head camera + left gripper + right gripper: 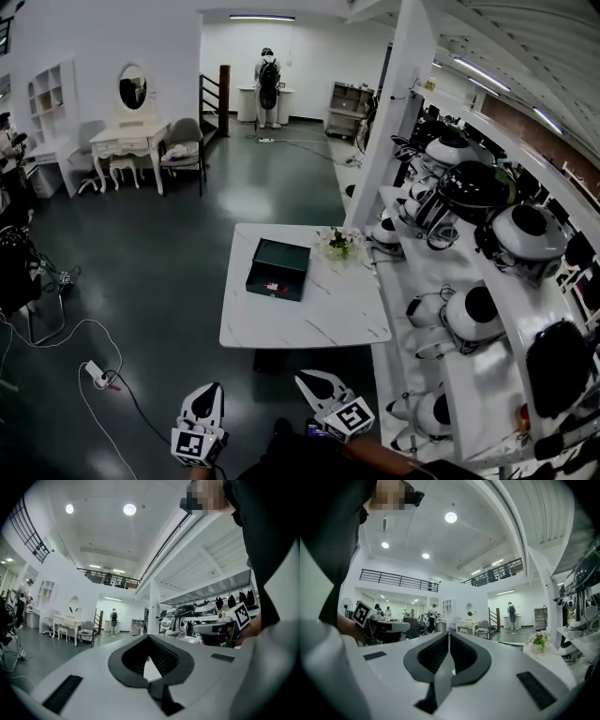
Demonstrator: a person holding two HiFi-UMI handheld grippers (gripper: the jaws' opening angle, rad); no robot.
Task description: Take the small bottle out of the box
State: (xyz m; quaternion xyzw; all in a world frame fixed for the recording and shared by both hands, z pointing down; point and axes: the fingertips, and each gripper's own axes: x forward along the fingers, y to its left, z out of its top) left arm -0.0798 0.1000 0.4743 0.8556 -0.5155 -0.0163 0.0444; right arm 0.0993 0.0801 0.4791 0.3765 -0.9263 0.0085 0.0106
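A dark green box (277, 269) lies on the white marble table (319, 319), near its left side. A small red-and-white item shows on the box's near part; I cannot tell whether it is the bottle. Both grippers are held low and close to the person's body, well short of the table's near edge. The left gripper (211, 389) (150, 637) has its jaws together with nothing between them. The right gripper (309, 378) (449, 633) is likewise shut and empty. Each gripper view points level across the room, above the table.
A small vase of flowers (339, 244) (536, 641) stands at the table's far right corner. A long white shelf (469, 375) with round black-and-white appliances runs along the right. Cables and a power strip (97, 375) lie on the dark floor at the left. A person (268, 84) stands far back.
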